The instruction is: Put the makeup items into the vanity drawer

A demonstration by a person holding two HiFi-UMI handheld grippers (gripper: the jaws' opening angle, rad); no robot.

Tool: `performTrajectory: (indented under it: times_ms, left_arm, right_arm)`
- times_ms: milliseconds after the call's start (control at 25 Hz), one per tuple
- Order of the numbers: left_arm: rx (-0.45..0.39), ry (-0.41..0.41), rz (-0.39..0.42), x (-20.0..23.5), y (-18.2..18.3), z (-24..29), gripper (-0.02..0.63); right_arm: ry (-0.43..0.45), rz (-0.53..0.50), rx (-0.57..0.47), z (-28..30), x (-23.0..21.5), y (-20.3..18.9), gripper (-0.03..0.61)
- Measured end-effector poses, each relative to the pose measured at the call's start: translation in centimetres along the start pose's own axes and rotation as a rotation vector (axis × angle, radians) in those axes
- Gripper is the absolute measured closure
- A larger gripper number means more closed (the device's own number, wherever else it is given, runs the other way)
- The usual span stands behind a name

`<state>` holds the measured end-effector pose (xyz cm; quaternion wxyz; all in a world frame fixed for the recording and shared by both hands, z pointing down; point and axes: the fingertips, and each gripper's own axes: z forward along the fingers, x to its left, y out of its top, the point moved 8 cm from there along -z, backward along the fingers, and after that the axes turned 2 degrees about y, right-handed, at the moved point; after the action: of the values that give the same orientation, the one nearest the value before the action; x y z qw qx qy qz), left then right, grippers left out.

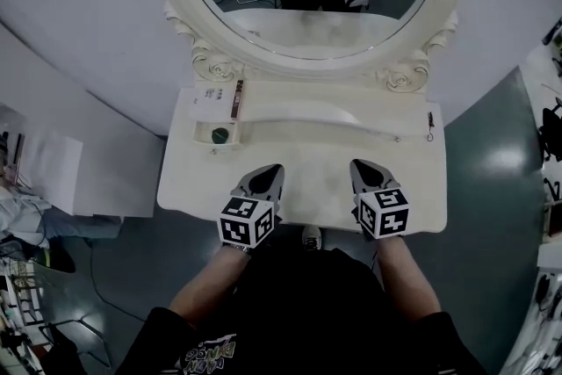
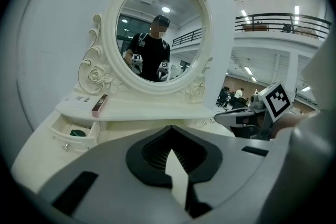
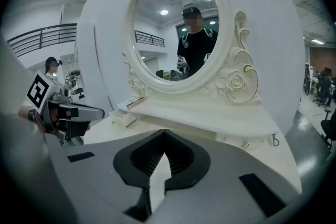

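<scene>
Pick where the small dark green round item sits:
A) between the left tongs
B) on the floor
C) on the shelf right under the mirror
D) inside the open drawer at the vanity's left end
D: the green round item lies inside the pulled-out drawer, just below the shelf, with neither gripper touching it.

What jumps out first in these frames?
The ornate white oval mirror fills the top of the head view and reflects the person and both grippers. Below it, the vanity's small left drawer stands open with a dark green round item inside, and a pinkish tube lies on the shelf just above. The left gripper and right gripper are poised over the front of the tabletop, jaws together and empty.
</scene>
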<state>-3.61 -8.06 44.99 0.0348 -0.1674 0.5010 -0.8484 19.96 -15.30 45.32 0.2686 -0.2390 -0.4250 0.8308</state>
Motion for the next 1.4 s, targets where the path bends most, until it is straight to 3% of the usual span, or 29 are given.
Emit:
performTrajectory:
  times_ms: [440,800,1400]
  left_arm:
    - [0.012,0.036,-0.014,-0.1,-1.5,-1.1,0.606]
    - [0.009,-0.010,0.024,2.5,-0.5,-2.9,0.606]
    - [0.009,-0.064,0.043,6.3,-2.9,-7.8,0.606]
  right_arm:
    - [0.034,0.004,0.018,0.9,0.6,-1.0,0.551]
    - [-0.021,0.030,-0.005,1.2,3.8,-0.5,0.551]
    - [-0.108,0.051,-0.019,-0.2,11.3,-2.3,0.551]
